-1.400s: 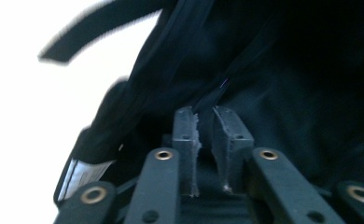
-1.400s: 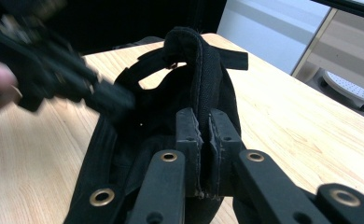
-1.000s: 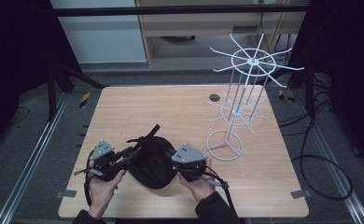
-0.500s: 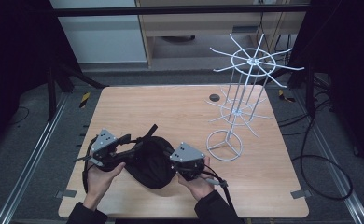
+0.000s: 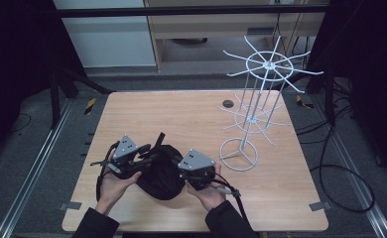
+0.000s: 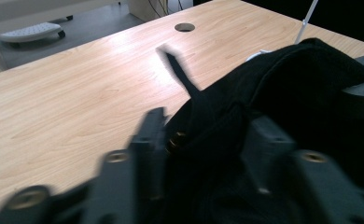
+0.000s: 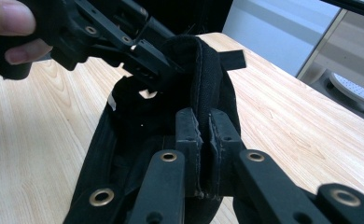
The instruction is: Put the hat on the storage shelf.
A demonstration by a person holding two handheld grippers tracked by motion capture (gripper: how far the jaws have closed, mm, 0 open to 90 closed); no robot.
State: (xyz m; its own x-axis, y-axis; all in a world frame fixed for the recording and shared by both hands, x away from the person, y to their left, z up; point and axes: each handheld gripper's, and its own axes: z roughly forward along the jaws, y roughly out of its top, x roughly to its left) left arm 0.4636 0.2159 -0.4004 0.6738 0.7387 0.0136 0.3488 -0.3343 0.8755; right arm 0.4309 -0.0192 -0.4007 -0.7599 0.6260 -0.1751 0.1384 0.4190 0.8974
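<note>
**Black cap held between two grippers, rack still bare**

A person at the near edge of the desk [image 5: 132, 114] holds a black cap [image 5: 162, 173] off the wood between two hand-held grippers. The left gripper [image 5: 141, 157] reaches into the cap's rim from the left; in the left gripper view its jaws stand around a fold of fabric, though blur keeps one from telling whether they are clamped or loose. The right gripper [image 7: 204, 140] is clenched on the cap's edge, its two jaws pressed together on the stitched band. The cap's strap [image 5: 158, 139] points toward the far edge.

Judged from this, the work is at an early stage: the cap is picked up and being spread or turned, and it appears not yet hung. The white wire rack [image 5: 253, 114] stands near the right edge with every arm empty.

Count: one cap, two grippers, one rack, one round hole [image 5: 227, 103] in the desk near its far edge.
</note>
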